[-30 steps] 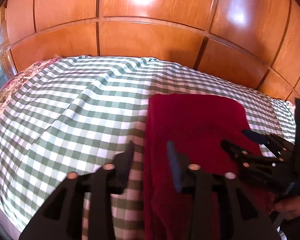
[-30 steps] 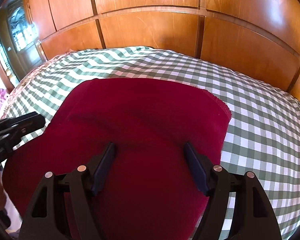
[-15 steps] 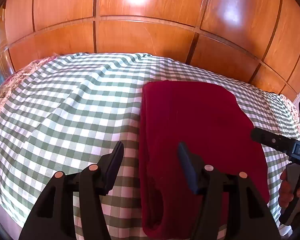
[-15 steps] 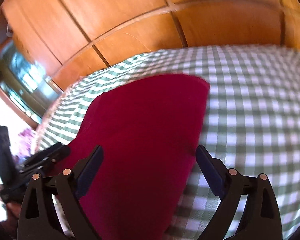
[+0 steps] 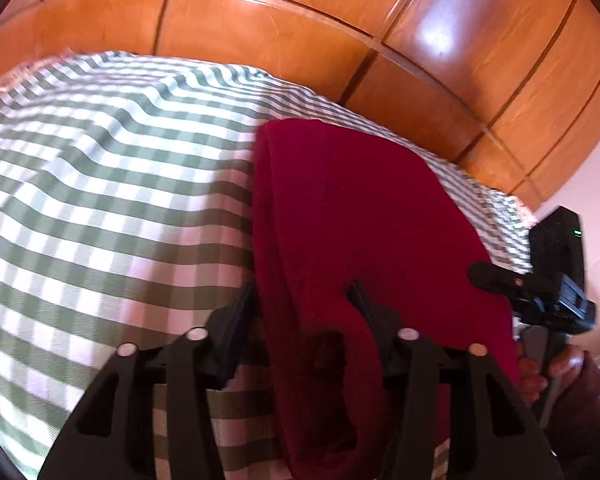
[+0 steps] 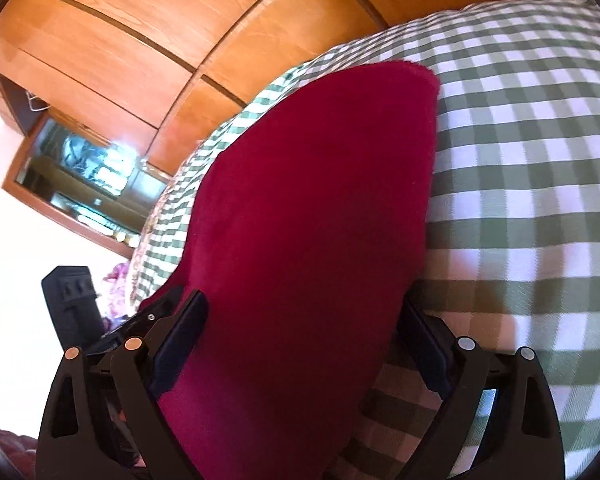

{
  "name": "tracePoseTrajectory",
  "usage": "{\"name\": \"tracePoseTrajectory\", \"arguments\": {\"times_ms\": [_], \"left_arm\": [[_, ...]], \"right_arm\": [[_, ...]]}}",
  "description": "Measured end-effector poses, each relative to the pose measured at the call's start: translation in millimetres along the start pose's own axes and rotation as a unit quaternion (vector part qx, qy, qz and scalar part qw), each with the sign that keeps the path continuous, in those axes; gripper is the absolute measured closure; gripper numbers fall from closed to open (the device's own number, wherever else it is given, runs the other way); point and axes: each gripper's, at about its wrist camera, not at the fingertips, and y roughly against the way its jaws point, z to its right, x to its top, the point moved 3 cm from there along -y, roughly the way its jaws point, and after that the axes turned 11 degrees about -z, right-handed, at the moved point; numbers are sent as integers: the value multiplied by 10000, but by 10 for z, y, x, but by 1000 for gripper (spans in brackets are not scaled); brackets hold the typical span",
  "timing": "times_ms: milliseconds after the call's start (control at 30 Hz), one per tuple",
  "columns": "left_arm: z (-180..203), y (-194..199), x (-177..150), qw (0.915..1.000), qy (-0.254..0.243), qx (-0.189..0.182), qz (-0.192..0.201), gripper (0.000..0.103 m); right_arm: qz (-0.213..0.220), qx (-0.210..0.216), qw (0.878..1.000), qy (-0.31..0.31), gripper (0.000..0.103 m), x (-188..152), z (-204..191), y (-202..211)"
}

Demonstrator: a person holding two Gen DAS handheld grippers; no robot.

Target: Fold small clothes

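Both grippers have dropped toward the soft red cloth (image 5: 360,220); left gripper (image 5: 300,300) closing astride its folded edge, right gripper (image 6: 300,312) spread wide

The folded cloth (image 5: 364,220) lies on the bedcover (image 5: 112,200), before the wooden panels (image 5: 260,36).

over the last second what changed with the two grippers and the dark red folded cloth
The left gripper dropped onto the near left edge of the dark red folded cloth, jaws closing around it. The right gripper rolled and opened wide across the cloth's near end. The cloth stayed put on the green-and-white checked sheet.
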Motion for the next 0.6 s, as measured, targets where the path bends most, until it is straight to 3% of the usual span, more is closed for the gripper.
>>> {"name": "tracePoseTrajectory", "arguments": {"times_ms": [167, 300, 467, 600], "left_arm": [[14, -21, -13, 9999, -98, -123, 46, 71], [30, 44, -49, 9996, -22, -271, 126, 77], [254, 128, -66, 9980, -225, -563, 157, 79], [726, 55, 67, 9948, -621, -797, 118, 79]], "right_arm": [[-173, -107, 9997, 154, 25, 86, -129, -182], [-138, -189, 9995, 224, 50, 67, -227, -166], [236, -379, 9969, 650, 58, -104, -496, 203], [679, -543, 9933, 755, 59, -216, -557, 656]]}}
